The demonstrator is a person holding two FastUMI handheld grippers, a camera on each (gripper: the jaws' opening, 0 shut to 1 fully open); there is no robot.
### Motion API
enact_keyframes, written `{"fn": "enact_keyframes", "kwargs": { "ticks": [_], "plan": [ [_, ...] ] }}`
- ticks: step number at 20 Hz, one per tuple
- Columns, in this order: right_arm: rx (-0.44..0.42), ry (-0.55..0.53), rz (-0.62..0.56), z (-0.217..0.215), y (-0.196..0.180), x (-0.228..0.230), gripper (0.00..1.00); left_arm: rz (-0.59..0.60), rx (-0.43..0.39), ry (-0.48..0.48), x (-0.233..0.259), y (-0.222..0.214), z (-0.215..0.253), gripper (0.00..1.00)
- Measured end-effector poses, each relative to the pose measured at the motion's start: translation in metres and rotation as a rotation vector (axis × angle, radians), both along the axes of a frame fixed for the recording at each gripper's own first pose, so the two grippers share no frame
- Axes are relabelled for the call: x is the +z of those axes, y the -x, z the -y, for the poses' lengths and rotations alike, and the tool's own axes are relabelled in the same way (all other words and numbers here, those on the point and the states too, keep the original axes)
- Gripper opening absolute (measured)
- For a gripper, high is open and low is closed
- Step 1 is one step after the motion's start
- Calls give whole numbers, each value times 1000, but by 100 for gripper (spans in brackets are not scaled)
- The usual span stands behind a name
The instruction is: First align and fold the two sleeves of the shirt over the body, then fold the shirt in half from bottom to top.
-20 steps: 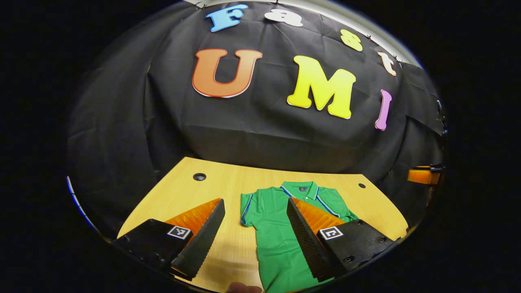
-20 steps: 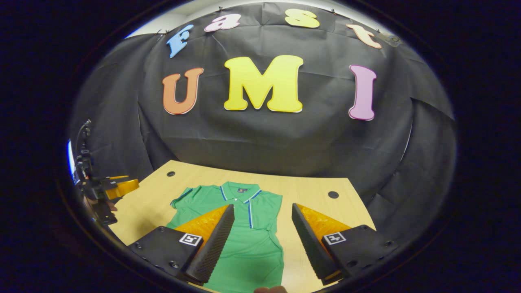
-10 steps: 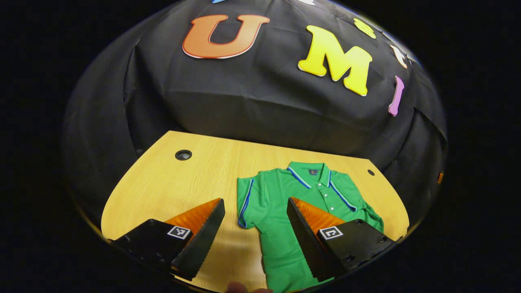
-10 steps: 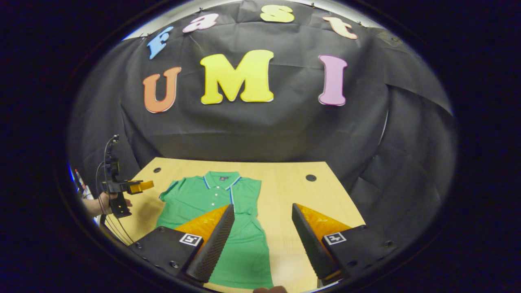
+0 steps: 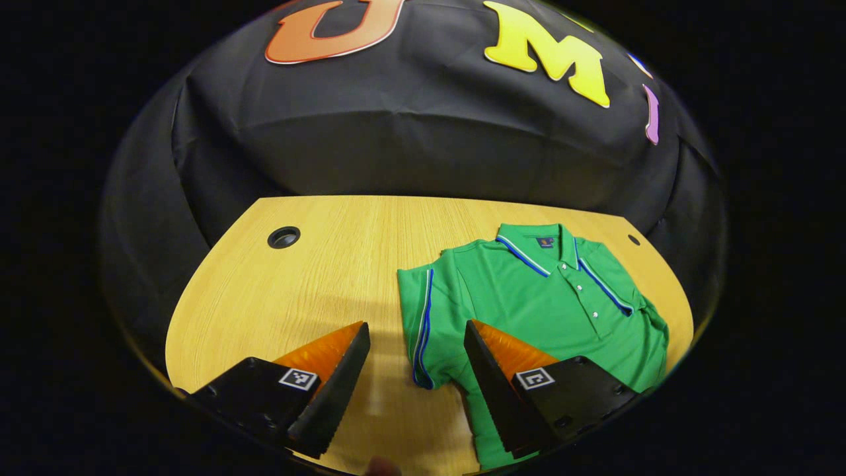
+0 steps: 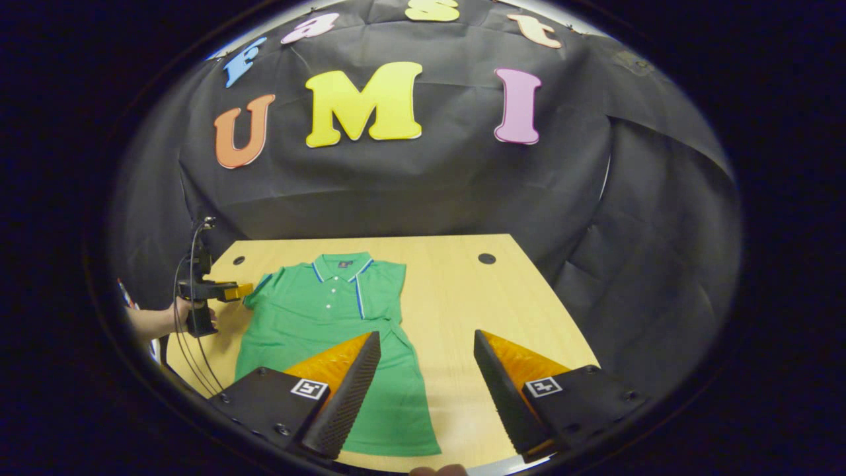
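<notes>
A green polo shirt with blue trim lies flat, collar toward the wall, on a wooden table. Its left sleeve sticks out sideways, and my left gripper hovers open just above it, one finger on each side of the sleeve's edge. Seen from the right gripper view, the left gripper is held by a hand beside the shirt at shoulder level. My right gripper stands open above the shirt's right edge near the waist. That edge runs straight, with a fold of cloth lying on the body.
The table has a round cable hole at the far left and another cable hole at the far right. Black cloth closes the booth behind and beside the table. Bare wood lies right of the shirt.
The left gripper has moved forward and down to the left sleeve. The right gripper has pulled back, so more table and shirt show. Both stay open.
</notes>
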State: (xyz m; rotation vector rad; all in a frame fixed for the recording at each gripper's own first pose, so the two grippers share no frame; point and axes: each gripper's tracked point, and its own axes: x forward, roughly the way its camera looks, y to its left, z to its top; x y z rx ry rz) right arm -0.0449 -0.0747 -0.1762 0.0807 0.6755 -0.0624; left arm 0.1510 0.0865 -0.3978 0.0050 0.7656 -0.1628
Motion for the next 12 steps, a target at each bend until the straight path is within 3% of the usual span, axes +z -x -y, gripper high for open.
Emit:
{"fn": "enact_keyframes", "kwargs": {
  "ticks": [1, 3, 4, 5, 7, 8, 9, 12],
  "plan": [
    [-10, 1, -5, 3, 2, -2, 92, -8, -9, -23, -6, -3, -1, 86],
    [-35, -8, -14, 9, 5, -7, 92, -24, -42, -57, -16, -8, 1, 80],
    [-49, -14, -18, 12, 6, -11, 92, -29, -62, -81, -20, -10, 3, 86],
    [-62, -20, -25, 14, 8, -13, 92, -33, -82, -103, -24, -12, 3, 76],
    [-78, -36, -42, 17, 12, -22, 92, -44, -101, -143, -31, -15, 2, 77],
    [-85, -45, -48, 18, 12, -24, 92, -46, -106, -153, -32, -17, 2, 73],
    [-95, -51, -50, 20, 12, -26, 96, -41, -110, -158, -31, -19, 3, 63],
    [-103, -65, -52, 21, 10, -30, 92, -31, -104, -190, -31, -23, -4, 53]
  ]
}}
